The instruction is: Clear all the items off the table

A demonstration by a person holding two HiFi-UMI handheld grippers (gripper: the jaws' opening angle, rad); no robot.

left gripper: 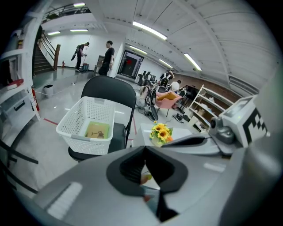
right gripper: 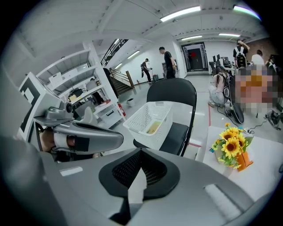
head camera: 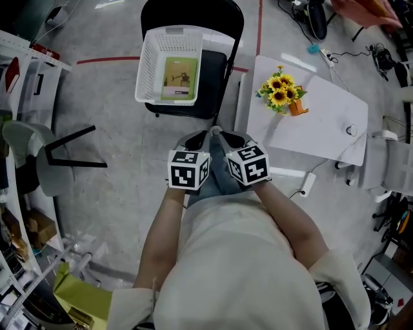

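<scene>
Closest in, the person holds both tools tucked against the body, side by side and nearly touching, pointing forward over the floor, which looks like a resting pose with no reach under way. The left gripper [left gripper: 145, 154] is clenched tight with nothing between its jaws, and the right gripper [right gripper: 140, 154] is likewise clenched and empty. Neither touches any object. Just ahead stands a black folding chair [head camera: 219, 13] with a white slatted basket [head camera: 150, 64] sitting on its seat. A green card or thin book [head camera: 179, 78] lies flat in the basket's bottom, so the basket is probably where cleared things are meant to go, raised on the chair to be within easy reach of the table. To the right of the chair, close beside it, is the white table [head camera: 329, 109]. On it, near the corner that faces the chair, a bunch of sunflowers [head camera: 280, 90] stands upright in a small orange pot [head camera: 297, 108]. This is the plain thing yet to be cleared. Farther along the tabletop lies a small round object [head camera: 350, 130] with a cord, too small to name. Either gripper would have to open before taking the pot.
</scene>
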